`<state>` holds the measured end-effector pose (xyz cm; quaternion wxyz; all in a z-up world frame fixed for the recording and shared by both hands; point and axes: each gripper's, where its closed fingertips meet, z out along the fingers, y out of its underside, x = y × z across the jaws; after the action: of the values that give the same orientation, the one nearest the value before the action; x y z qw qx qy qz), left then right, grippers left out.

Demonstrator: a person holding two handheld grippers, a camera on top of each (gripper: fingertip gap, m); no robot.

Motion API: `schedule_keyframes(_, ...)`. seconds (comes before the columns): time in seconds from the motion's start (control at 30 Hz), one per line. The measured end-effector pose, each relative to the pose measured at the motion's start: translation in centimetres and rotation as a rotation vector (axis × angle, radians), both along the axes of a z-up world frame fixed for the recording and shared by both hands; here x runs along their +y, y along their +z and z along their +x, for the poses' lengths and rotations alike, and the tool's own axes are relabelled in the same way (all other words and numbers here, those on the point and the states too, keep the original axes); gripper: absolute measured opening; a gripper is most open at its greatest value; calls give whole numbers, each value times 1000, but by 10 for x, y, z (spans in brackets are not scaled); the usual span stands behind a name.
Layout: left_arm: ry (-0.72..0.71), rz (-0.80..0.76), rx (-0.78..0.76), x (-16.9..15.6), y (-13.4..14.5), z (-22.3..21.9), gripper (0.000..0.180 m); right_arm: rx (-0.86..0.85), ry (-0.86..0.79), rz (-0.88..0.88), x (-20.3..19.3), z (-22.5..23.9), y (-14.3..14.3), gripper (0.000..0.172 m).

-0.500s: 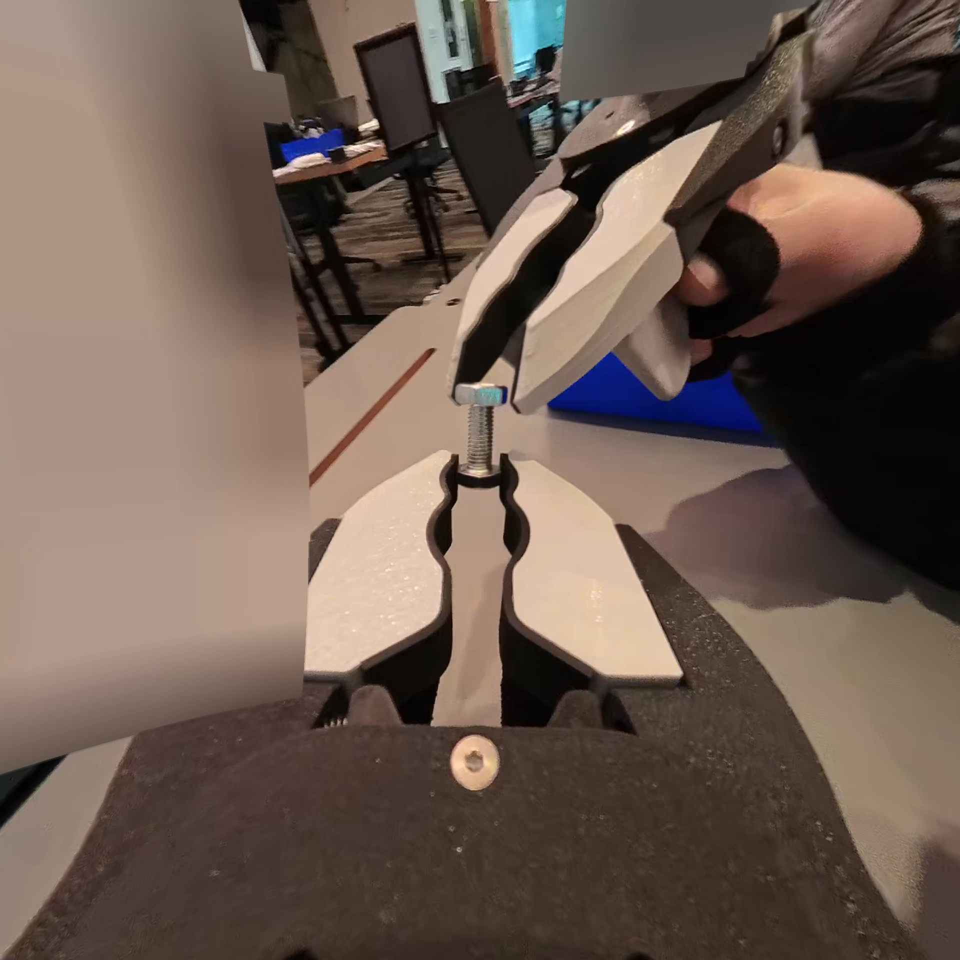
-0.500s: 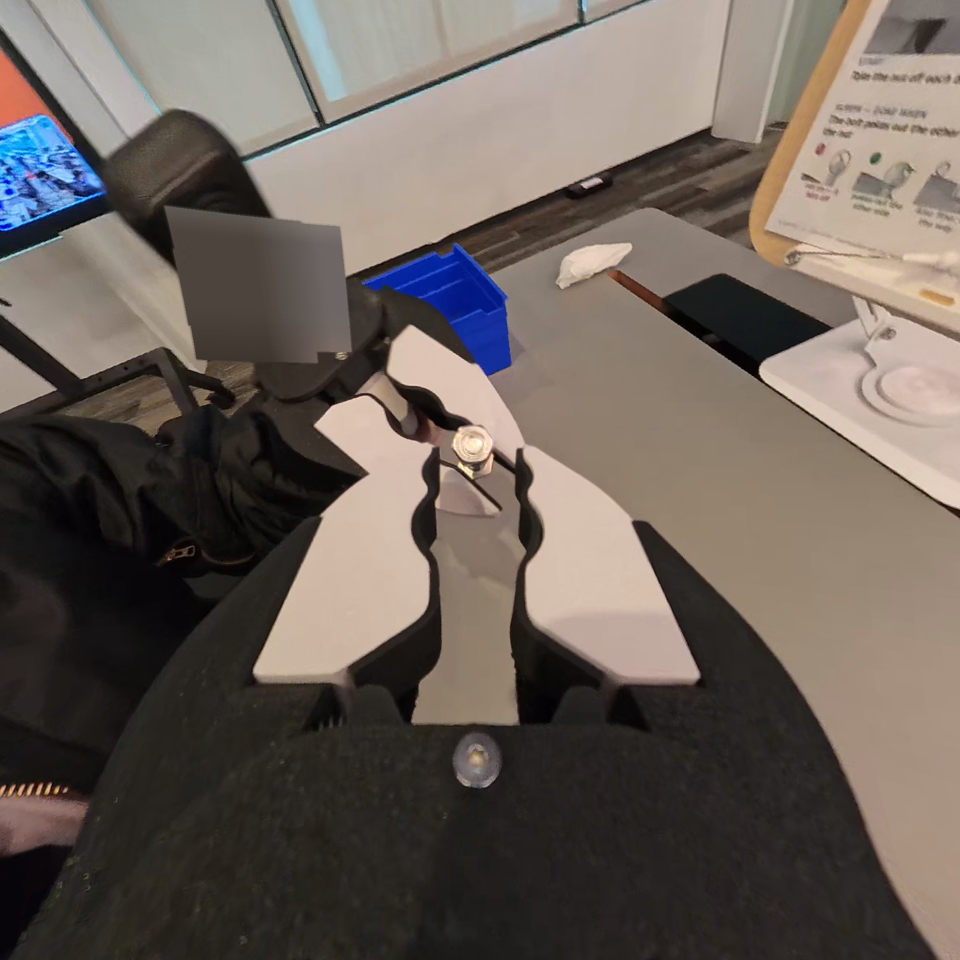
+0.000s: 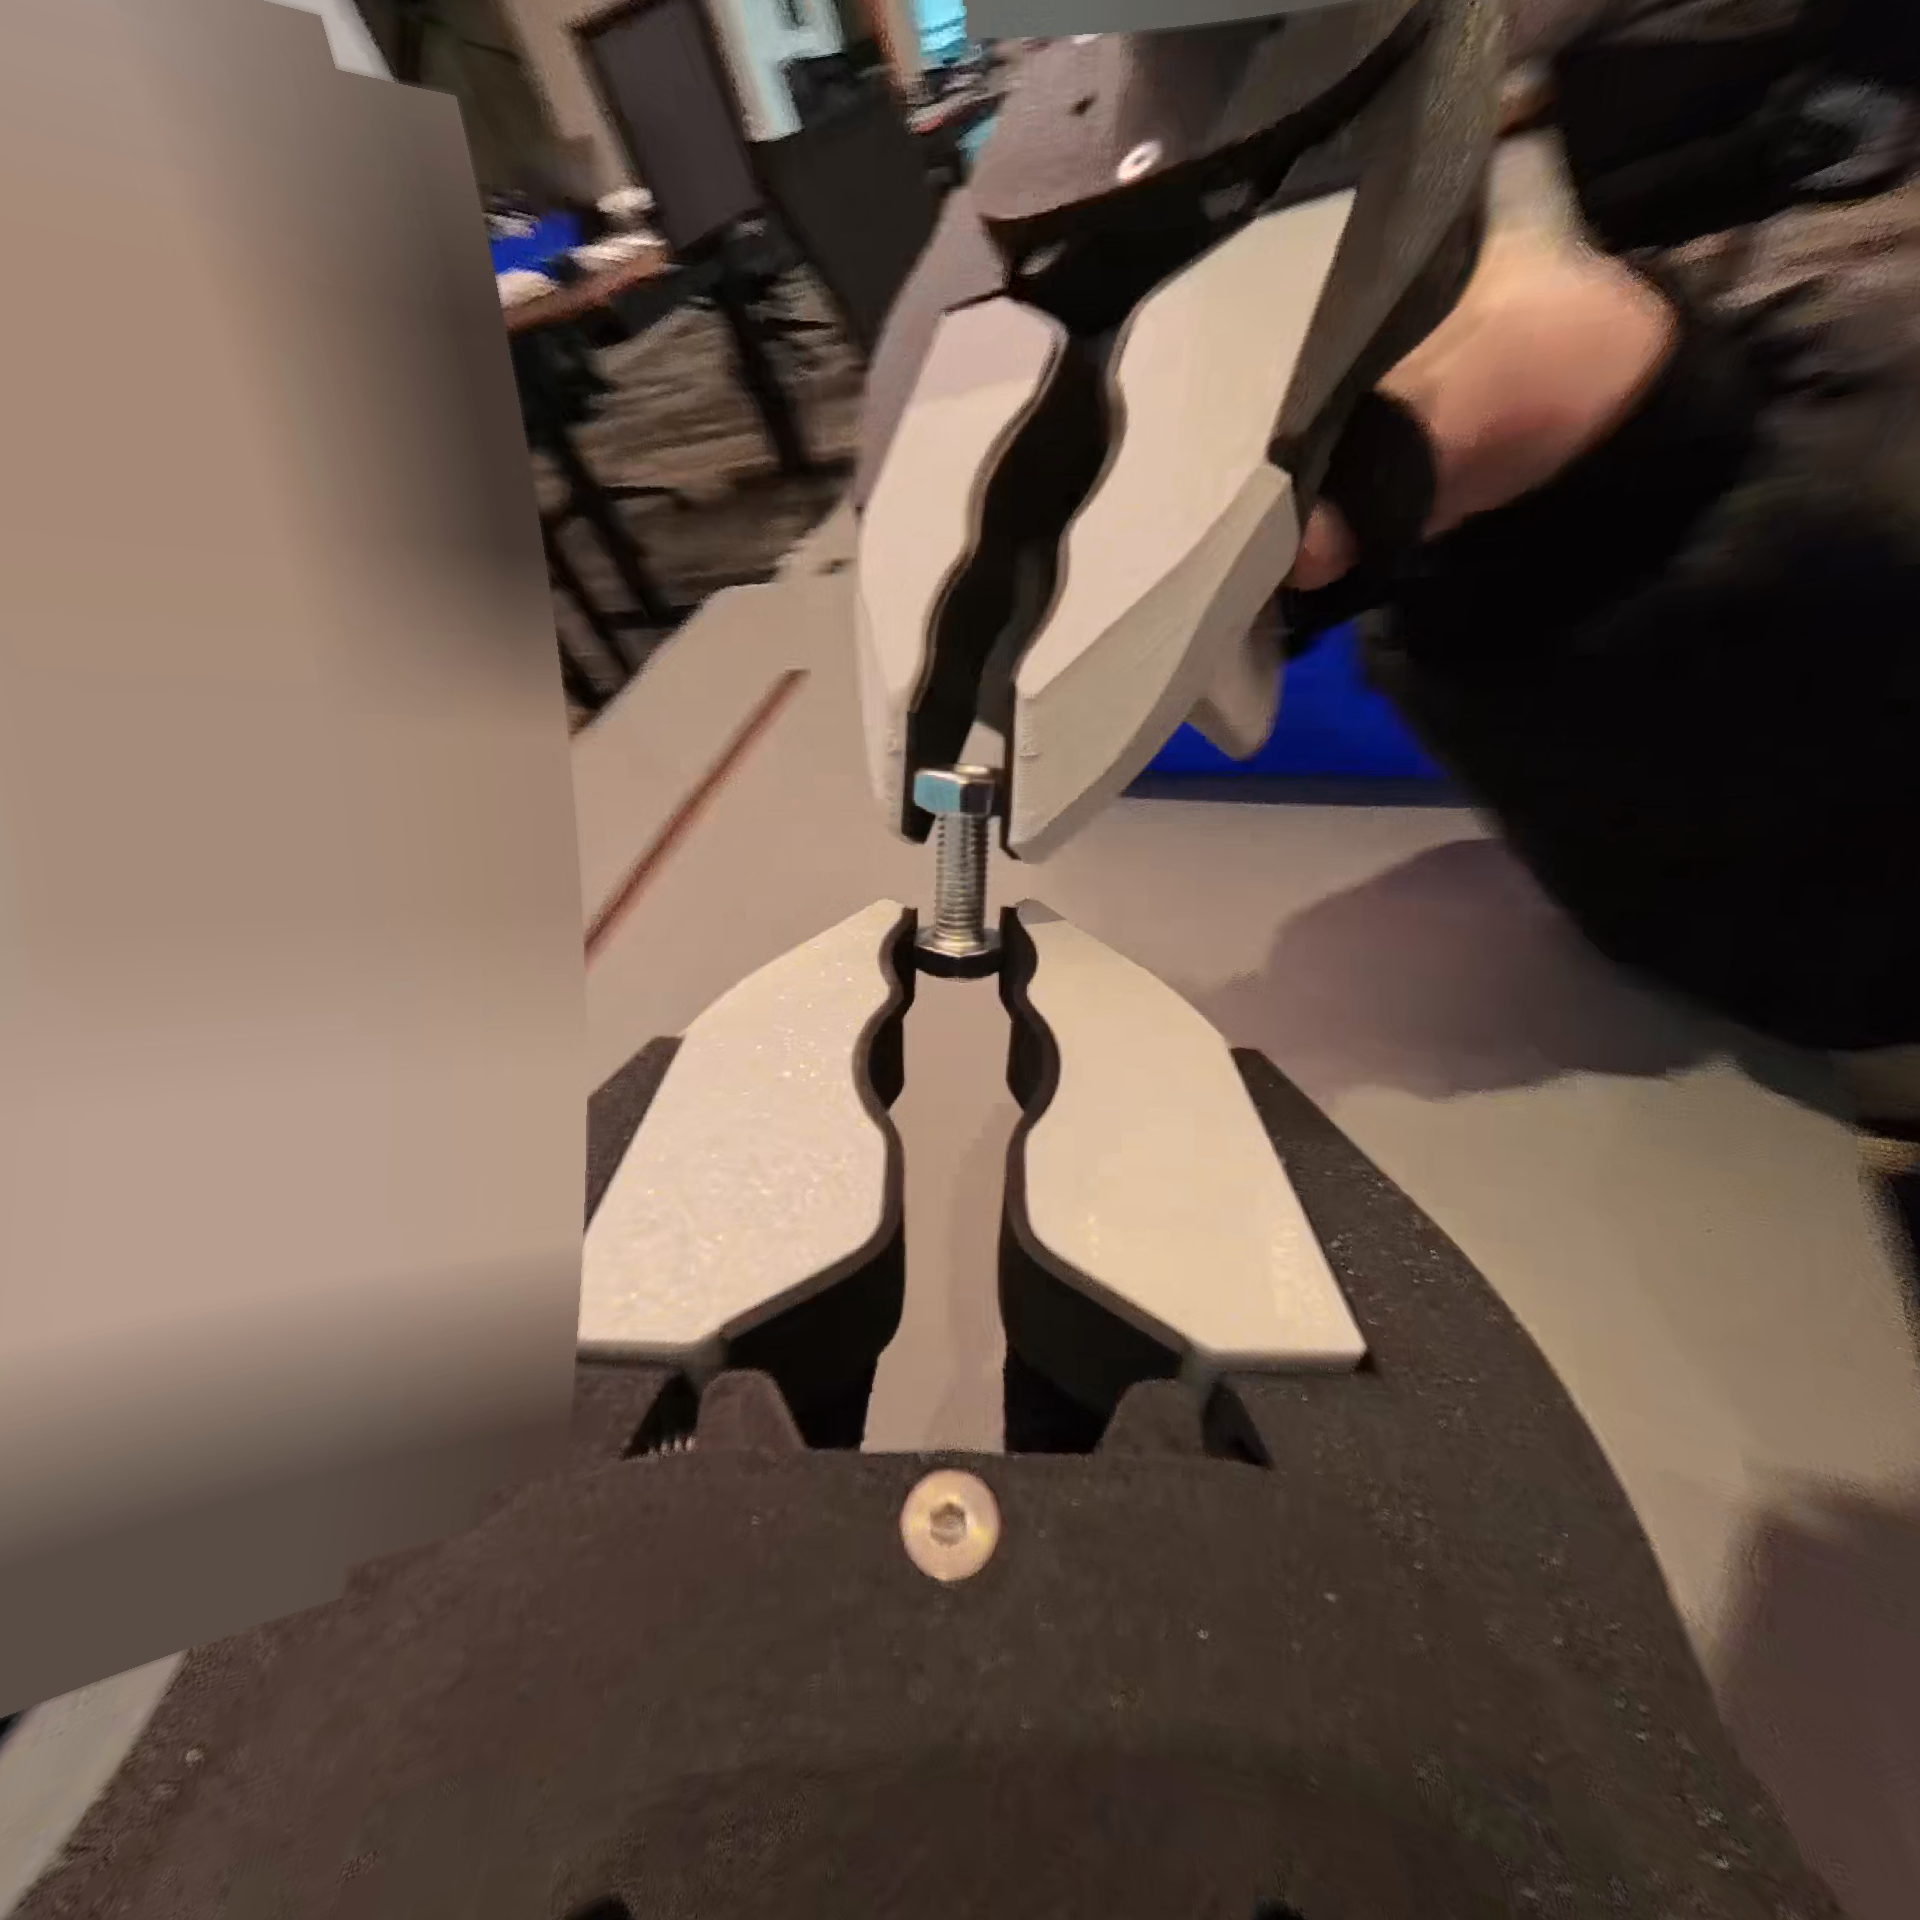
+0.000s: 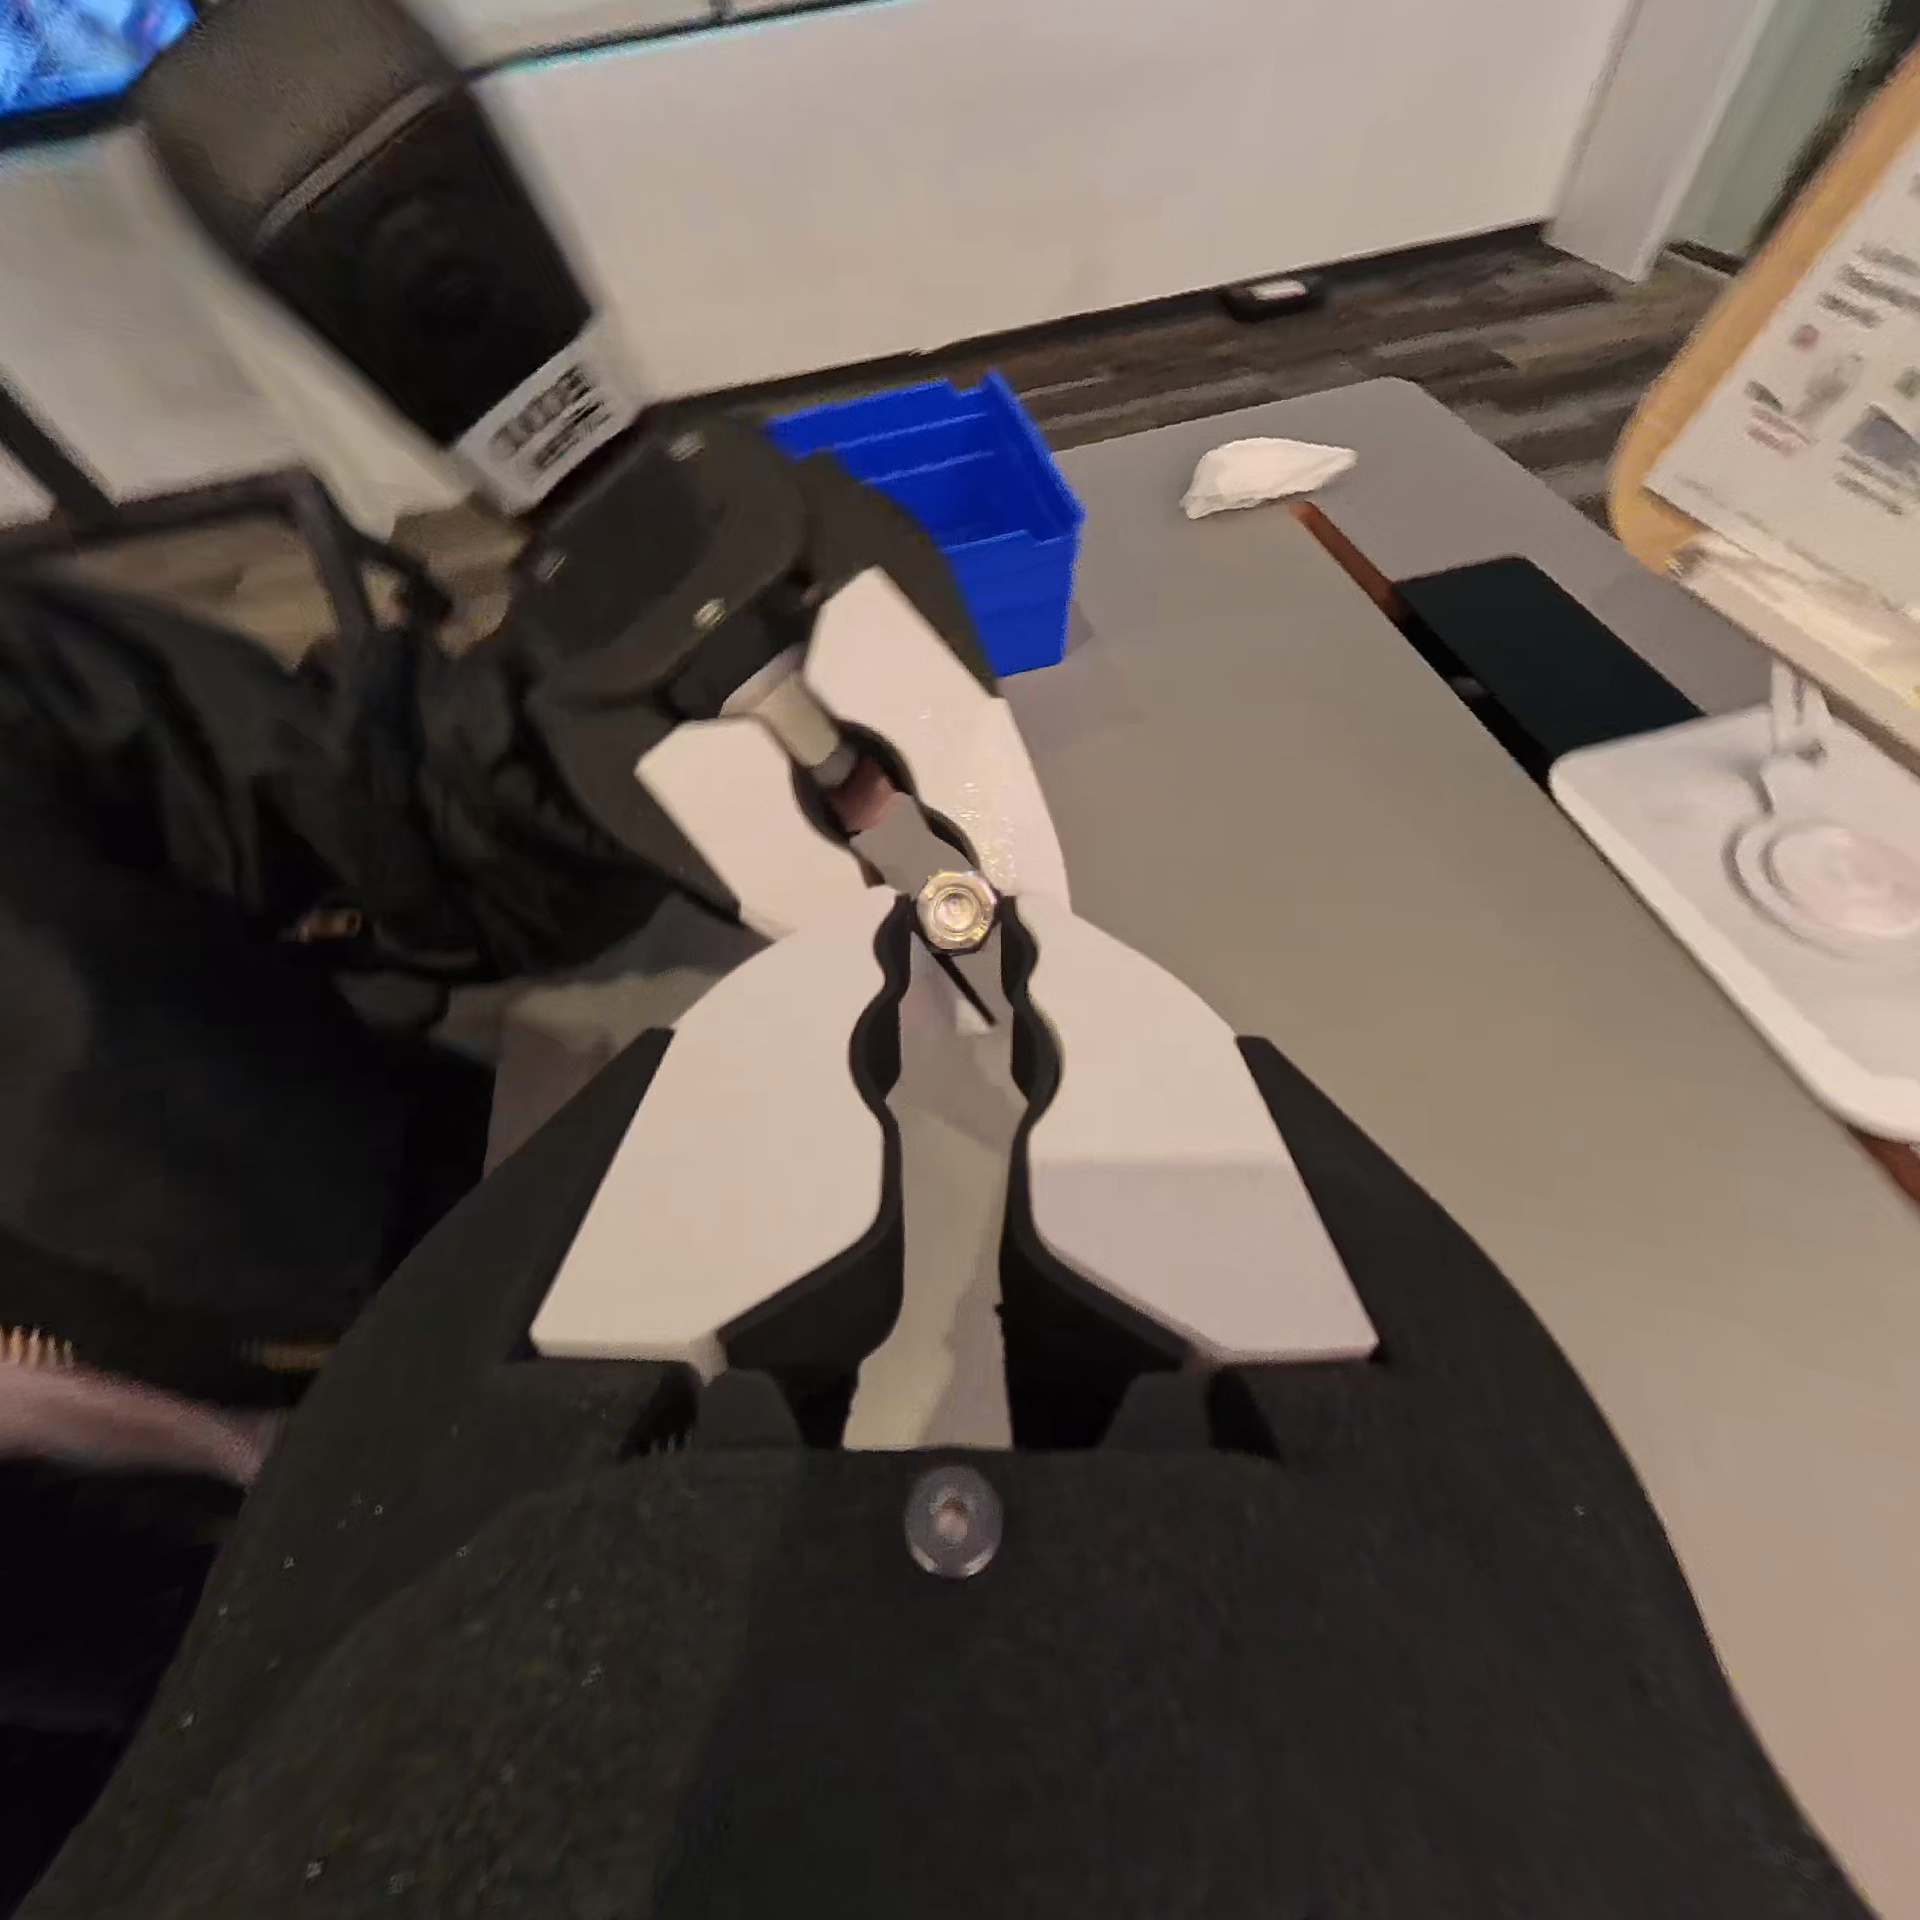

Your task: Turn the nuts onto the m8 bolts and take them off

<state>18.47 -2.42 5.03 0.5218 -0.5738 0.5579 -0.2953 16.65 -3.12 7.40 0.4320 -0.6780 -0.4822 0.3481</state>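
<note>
Left wrist view shows our grey table, then our right gripper, half a second ago open above the bolt, now clamped on its hex head. Our left gripper pinches the nut below, so turning can begin.

The right gripper, with white fingers and black wavy pads, is closing on a silver hexagonal metal bolt head, seen end-on at its fingertips. Just beyond it, the left gripper is reaching in from the upper left and meeting the same spot. Farther ahead, a blue plastic bin is sitting on the grey table, with a crumpled white cloth lying ahead to the right.
</note>
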Motion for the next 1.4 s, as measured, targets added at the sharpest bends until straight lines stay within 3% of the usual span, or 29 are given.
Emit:
schedule_keyframes(0.13,-283,-244,18,-38,-4,-6,15,-71,248,198,-29,-2,-5,15)
schedule_keyframes(0.27,-473,-408,49,-63,-13,-9,15,-95,421,337,-47,-4,-15,16)
schedule_keyframes(0.33,-503,-450,40,-64,-15,-8,15,-94,439,398,-47,-3,-16,16)
schedule_keyframes(0.43,-428,-423,10,-50,-13,-5,15,-75,364,401,-35,-2,-12,16)
schedule_keyframes(0.57,-200,-269,14,-14,-14,-7,15,41,156,161,-7,0,4,32)
schedule_keyframes(0.67,-2,-88,51,15,-14,-12,15,156,-39,-62,18,6,10,31)
schedule_keyframes(0.77,90,8,76,26,-15,-13,15,203,-83,-203,25,5,4,28)
schedule_keyframes(0.9,163,68,91,35,-16,-13,15,144,-149,-295,32,4,-17,30)
schedule_keyframes(1.2,212,173,150,38,-21,-11,15,165,-120,-344,34,-1,-21,15)
schedule_keyframes(1.33,83,61,143,22,-23,-10,15,61,-11,-229,21,-1,-23,15)
schedule_keyframes(1.4,-38,-51,139,6,-25,-10,15,-28,121,-67,8,-2,-25,15)
